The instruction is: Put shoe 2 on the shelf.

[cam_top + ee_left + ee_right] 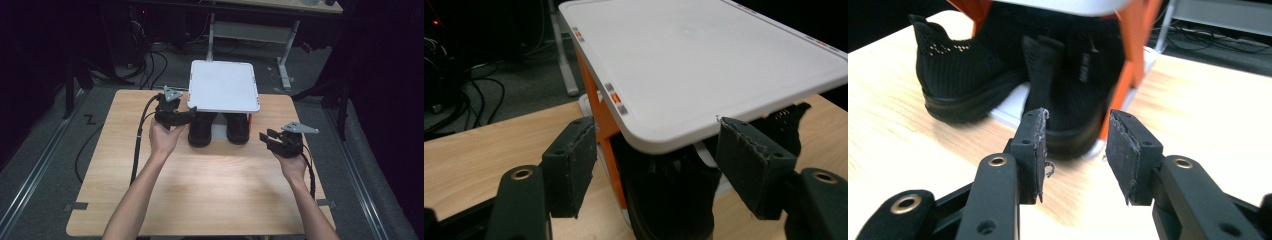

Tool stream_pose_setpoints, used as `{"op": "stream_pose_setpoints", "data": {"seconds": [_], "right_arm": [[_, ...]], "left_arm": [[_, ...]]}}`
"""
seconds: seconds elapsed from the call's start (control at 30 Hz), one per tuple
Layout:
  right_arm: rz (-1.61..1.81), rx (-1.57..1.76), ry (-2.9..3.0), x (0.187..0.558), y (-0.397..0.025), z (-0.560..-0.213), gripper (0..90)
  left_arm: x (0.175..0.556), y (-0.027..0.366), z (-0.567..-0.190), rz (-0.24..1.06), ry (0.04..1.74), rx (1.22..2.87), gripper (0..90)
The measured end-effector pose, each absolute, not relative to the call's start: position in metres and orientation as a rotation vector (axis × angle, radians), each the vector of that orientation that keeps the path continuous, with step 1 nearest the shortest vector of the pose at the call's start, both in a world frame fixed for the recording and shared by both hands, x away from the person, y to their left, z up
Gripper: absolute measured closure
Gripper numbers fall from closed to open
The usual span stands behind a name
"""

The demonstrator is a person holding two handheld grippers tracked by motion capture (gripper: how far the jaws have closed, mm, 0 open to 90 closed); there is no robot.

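Observation:
A small rack with a white top point(224, 85) and orange legs point(1128, 65) stands at the far middle of the wooden table point(210, 190). Two black knit shoes point(201, 131) point(238, 129) sit side by side under it, heels toward me. My left gripper point(189, 115) is open beside the left shoe; in the left gripper view its jaws point(659, 165) straddle the near corner of the white top point(704, 65) without touching, the shoe point(669, 200) below. My right gripper point(265, 136) is open to the right of the shoes, pointing at the right shoe point(1068, 90), nothing between its fingers point(1030, 145).
The rack's white base point(1008, 112) lies under the shoes. Cables point(150, 65) run on the floor beyond the table's far edge, next to a desk frame point(285, 55). Bare tabletop stretches between the shoes and the near edge.

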State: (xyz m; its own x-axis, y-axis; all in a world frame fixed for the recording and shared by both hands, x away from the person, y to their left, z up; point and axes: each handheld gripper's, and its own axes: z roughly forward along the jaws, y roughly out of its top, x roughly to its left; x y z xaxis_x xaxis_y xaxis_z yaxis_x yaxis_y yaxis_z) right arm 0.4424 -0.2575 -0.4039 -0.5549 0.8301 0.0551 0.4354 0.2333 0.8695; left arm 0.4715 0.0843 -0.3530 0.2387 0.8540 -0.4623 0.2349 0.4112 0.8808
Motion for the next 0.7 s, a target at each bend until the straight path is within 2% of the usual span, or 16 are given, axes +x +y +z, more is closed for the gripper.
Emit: {"op": "stream_pose_setpoints", "data": {"seconds": [0.3,0.7], "right_arm": [[1.267,1.268,2.049,0.427,-0.294,-0.427,57.8],[1.201,1.304,2.073,0.417,-0.305,-0.448,56.0]], "left_arm": [[0.439,0.104,-0.381,0.540,1.310,1.110,32.5],[0.417,0.117,-0.420,0.534,1.368,1.128,32.5]]}}
